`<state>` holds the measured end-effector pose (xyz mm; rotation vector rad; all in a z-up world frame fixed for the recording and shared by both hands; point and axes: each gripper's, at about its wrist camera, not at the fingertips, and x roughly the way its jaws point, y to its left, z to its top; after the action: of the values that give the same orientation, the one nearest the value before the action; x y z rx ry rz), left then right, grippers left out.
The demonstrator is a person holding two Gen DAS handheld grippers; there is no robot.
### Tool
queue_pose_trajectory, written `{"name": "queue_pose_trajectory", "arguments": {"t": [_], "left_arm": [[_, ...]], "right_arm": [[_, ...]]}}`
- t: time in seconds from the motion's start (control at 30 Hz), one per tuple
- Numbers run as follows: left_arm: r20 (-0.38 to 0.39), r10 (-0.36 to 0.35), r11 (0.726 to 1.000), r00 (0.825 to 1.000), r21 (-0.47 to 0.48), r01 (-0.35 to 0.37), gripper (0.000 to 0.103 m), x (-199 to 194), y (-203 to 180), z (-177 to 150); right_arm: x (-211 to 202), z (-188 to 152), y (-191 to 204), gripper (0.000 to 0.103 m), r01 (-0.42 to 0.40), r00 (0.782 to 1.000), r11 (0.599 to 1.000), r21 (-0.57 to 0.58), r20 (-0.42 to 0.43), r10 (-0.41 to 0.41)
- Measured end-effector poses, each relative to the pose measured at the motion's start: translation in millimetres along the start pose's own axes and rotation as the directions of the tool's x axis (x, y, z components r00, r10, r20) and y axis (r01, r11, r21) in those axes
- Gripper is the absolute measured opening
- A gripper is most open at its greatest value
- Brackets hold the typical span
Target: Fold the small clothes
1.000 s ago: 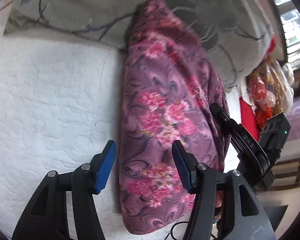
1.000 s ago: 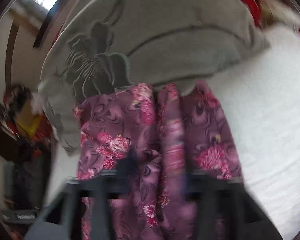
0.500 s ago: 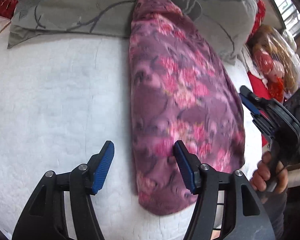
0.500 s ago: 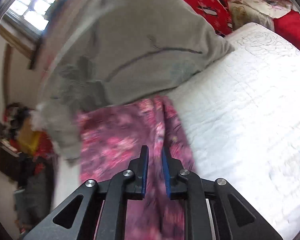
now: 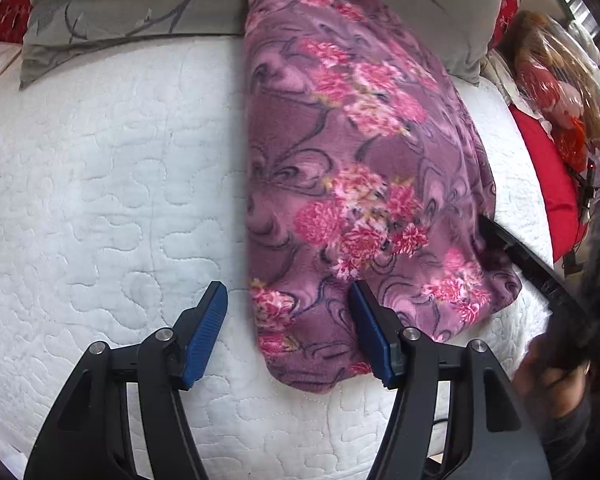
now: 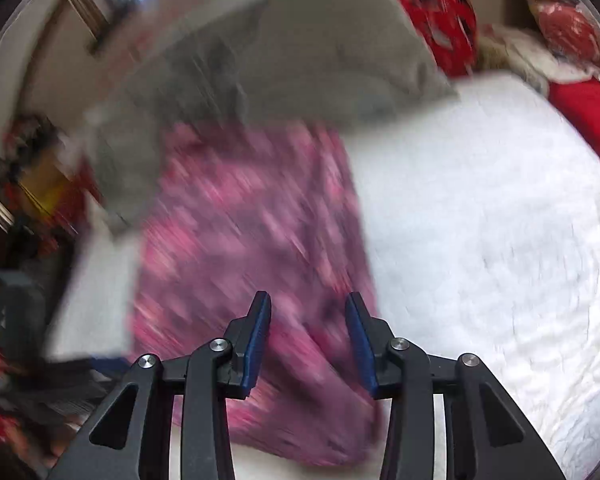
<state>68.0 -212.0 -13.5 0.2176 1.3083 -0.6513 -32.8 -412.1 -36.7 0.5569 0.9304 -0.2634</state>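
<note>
Left gripper [image 5: 288, 336] stood wide, empty, blue pads straddling the near left corner of the purple floral garment [image 5: 352, 168], which lay lengthwise on the white quilted bed [image 5: 112, 168], its far end riding up on the grey pillow [image 5: 148, 4]. Right gripper [image 6: 308, 340] was part-open and empty over the garment's [image 6: 244, 240] near edge; that view was badly smeared. Risks, as judged: soft fleece could bunch or slide if only one layer were pinched; the end on the pillow might drag and skew a fold; a hurried right-side grab could miss the hem.
</note>
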Motion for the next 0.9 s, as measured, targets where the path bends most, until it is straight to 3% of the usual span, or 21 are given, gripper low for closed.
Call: {"name": "queue_pose_trajectory", "arguments": {"t": [0.07,0.2,0.27,0.37,0.5,0.57,0.63,0.67,0.77,0.83,0.9], "left_arm": [[0.003,0.001,1.000,1.000,0.005,-0.001,0.063,-2.4,0.8,-1.6],[-0.003,-0.003,1.000,1.000,0.002,0.003,0.062,-7.6,3.3,-2.2],[0.026,-0.041,0.999,0.999,-0.005,0.041,0.062,-17.3,6.6,5.7],[0.118,-0.066,0.997,0.991,-0.027,0.069,0.062,-38.1,13.3,34.8],[0.143,-0.042,0.997,0.989,-0.059,0.051,0.062,-32.8,20.7,76.0],[0.115,0.001,0.997,0.993,-0.077,0.008,0.062,-14.2,26.4,91.8],[0.058,0.001,0.997,0.998,-0.083,0.004,0.070,9.0,33.6,99.9],[0.048,-0.029,0.994,0.998,-0.102,0.034,0.070,10.8,40.5,101.2],[0.085,-0.124,0.983,0.989,-0.124,0.134,0.070,-3.5,54.8,105.5],[0.127,-0.142,0.975,0.982,-0.156,0.161,0.070,-13.1,65.6,114.4],[0.117,-0.167,0.966,0.979,-0.181,0.187,0.070,-11.3,70.5,122.2]], "right_arm": [[-3.6,-3.8,-6.1,0.048,-0.017,0.999,1.000,0.017,0.035,0.017],[-8.8,8.8,-8.7,0.049,-0.018,1.000,0.998,0.059,0.018,0.017],[-19.5,21.4,-7.2,0.051,-0.027,0.998,0.998,0.055,0.064,0.024],[-31.5,46.6,-2.7,0.053,-0.087,0.988,0.994,0.071,0.132,0.077],[-16.5,76.4,8.3,0.049,-0.135,0.980,0.989,0.061,0.156,0.125],[0.1,81.8,14.7,0.046,-0.120,0.984,0.992,0.033,0.138,0.114],[34.1,82.4,17.7,0.043,-0.047,0.998,0.999,0.009,0.030,0.047],[47.3,82.2,18.0,0.044,-0.028,1.000,1.000,-0.012,-0.010,0.028],[35.7,102.0,21.9,0.048,-0.051,0.998,0.999,-0.014,0.037,0.051],[31.9,117.4,19.9,0.049,-0.063,0.994,0.998,0.012,0.086,0.062],[44.6,135.6,17.8,0.049,-0.073,0.996,0.996,0.047,0.062,0.070]]}}
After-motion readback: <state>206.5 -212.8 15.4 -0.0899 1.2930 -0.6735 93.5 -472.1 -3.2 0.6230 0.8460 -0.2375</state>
